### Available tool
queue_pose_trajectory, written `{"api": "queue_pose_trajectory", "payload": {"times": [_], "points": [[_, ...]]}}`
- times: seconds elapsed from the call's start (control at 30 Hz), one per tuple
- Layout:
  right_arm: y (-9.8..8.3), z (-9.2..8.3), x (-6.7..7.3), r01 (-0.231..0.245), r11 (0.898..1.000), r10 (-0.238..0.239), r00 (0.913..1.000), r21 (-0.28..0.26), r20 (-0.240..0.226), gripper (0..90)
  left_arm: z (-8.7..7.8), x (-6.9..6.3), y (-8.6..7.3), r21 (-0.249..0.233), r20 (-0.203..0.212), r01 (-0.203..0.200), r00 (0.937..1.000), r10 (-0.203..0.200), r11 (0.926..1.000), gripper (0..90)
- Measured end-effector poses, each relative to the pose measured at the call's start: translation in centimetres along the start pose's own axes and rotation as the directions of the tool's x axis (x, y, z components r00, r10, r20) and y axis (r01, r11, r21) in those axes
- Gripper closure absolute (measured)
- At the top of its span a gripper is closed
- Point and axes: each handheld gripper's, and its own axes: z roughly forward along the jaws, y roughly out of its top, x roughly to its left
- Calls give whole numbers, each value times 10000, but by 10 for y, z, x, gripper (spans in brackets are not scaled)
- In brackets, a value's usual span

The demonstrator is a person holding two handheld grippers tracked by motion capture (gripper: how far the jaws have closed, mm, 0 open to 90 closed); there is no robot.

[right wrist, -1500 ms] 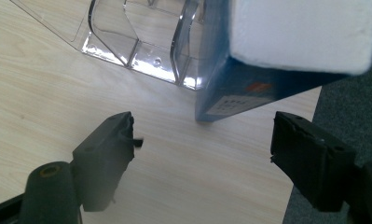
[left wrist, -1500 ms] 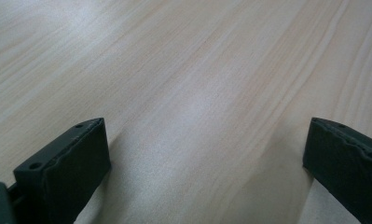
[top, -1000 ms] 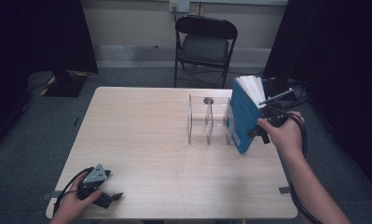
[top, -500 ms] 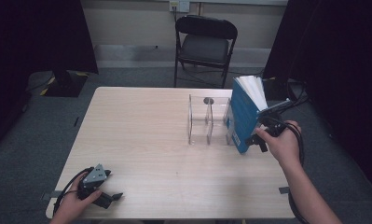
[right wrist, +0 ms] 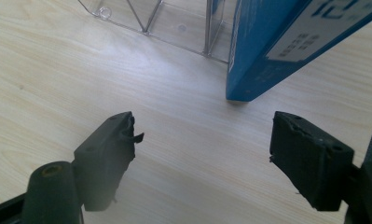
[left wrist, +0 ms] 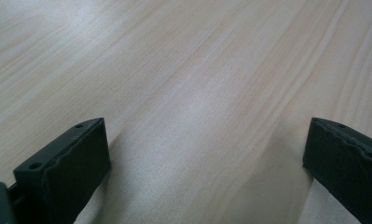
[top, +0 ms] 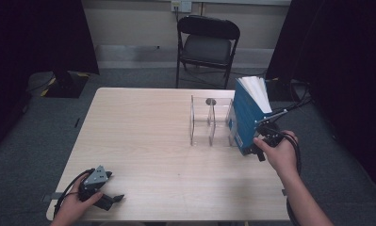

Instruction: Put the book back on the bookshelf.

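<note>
- The thick blue paperback book (top: 244, 120) is stood tilted at the right end of the clear acrylic divider rack (top: 209, 123), its near bottom corner on the pale wooden desk (top: 143, 136).
- The right claw (right wrist: 202, 149) is released just short of it, nothing gripped; best squared to the spine before closing.
- The left claw (left wrist: 204, 163) is parked wide open on the desk.
- The book's lean is given away by the high view; the corner contact is caught by the right gripper view.

High view looks down over the table (top: 143, 141); both gripper views skim its wood closely

Book (top: 246, 117) leaning right of rack (top: 209, 121), on table (top: 143, 132).
</note>
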Motion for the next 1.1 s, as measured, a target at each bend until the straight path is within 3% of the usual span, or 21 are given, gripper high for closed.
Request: {"api": "queue_pose_trajectory", "payload": {"times": [0.27, 0.63, 1.1], "points": [[-10, 10, 2, 151, 9999, -150, 9996, 1, -218, 212, 0, 0, 0, -2, 0, -1, 10000, 1, 10000, 0], [-18, 21, 15, 522, 9986, -518, 9980, 103, -359, 208, 0, 0, 0, -1, 0, 1, 10000, -1, 10000, 0], [-21, 36, 34, 1320, 9912, -1314, 9890, 37, -683, 206, 0, 0, 0, 3, 2, -3, 10000, 3, 10000, 0]]}}
